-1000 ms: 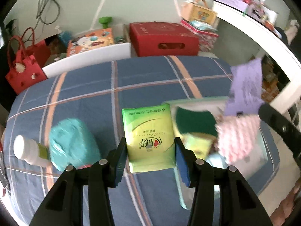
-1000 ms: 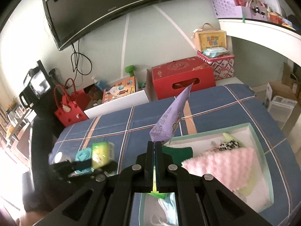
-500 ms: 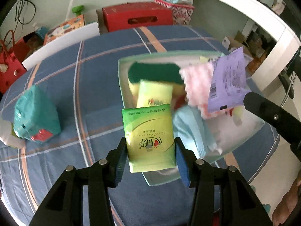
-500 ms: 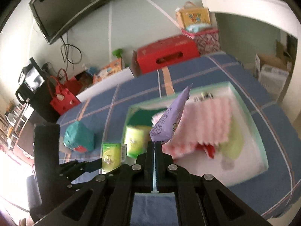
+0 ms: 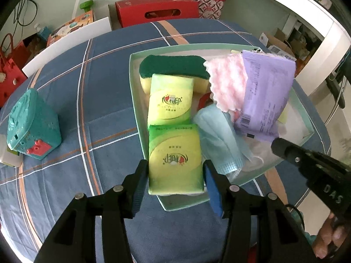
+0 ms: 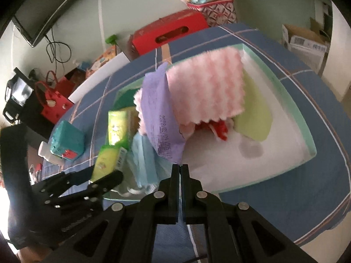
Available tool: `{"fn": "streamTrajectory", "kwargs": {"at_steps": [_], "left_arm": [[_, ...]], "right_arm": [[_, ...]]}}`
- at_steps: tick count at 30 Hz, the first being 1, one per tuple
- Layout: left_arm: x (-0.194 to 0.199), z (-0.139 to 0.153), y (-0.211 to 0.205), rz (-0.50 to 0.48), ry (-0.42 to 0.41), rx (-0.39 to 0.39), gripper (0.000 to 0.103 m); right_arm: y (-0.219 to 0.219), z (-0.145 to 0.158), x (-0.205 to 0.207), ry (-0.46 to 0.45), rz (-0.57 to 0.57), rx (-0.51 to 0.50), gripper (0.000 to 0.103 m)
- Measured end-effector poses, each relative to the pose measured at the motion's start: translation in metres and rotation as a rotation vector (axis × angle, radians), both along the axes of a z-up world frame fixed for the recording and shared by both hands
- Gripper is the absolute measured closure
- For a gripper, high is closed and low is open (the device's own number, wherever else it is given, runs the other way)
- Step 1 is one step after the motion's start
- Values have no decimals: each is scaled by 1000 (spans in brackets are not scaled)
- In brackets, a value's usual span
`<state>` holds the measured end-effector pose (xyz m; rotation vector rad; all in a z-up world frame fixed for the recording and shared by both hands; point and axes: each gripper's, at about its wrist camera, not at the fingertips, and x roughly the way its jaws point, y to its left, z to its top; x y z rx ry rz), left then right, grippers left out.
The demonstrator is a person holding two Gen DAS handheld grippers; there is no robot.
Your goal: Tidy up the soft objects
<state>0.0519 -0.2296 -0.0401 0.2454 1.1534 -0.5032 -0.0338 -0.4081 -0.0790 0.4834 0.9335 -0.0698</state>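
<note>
The left gripper clamps a green tissue pack over the tray's near rim — released here, it could tip onto the surface. The right gripper, fingers pinched shut, dangles a purple packet over the tray.

Blue cloth-covered table, plaid of white and orange lines, draped over rounded edges. Directly on cloth: pale green tray, set toward right side, one corner reaching near front edge. Well left of tray, teal house-shaped pack with red patch on near face, stood apart from tray. Just behind and left of pack, white bottle, mostly hidden, touching or nearly so; could not tell which. Same tray and pack noted from right wrist view.
</note>
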Motion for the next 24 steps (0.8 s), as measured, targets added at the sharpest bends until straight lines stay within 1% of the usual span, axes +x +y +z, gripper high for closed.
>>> {"fn": "streamTrajectory", "kwargs": {"at_steps": [1, 2, 6, 11, 13, 14, 15, 18, 21, 22, 23, 24], "left_arm": [[0, 1, 1, 1, 1, -6, 41], [-2, 2, 3, 3, 2, -14, 39], [-4, 5, 8, 6, 16, -27, 38], [-10, 11, 23, 22, 15, -48, 38], [-14, 15, 31, 30, 2, -55, 36], [-16, 16, 34, 33, -4, -58, 32], [-18, 18, 39, 38, -16, -59, 26], [-20, 21, 52, 64, -54, -47, 25], [-18, 24, 71, 114, -82, -32, 25], [-18, 24, 77, 134, -92, -27, 23], [-17, 25, 86, 157, -103, -20, 20], [-16, 25, 92, 176, -110, -15, 13]], "right_arm": [[0, -1, 0, 4, -1, 1, 101], [0, -2, 0, 8, -2, 1, 101], [1, -3, 0, 29, -10, -8, 98], [3, -3, -3, 46, -24, -30, 98], [4, -2, -3, 55, -29, -42, 97], [5, -1, -3, 59, -29, -48, 98], [6, -1, -3, 66, -27, -59, 97], [11, 1, -2, 81, -22, -94, 97], [18, 5, 1, 88, -21, -122, 97], [20, 6, 1, 88, -22, -135, 97], [22, 7, 1, 89, -23, -145, 97], [23, 8, 0, 90, -24, -151, 97]]}}
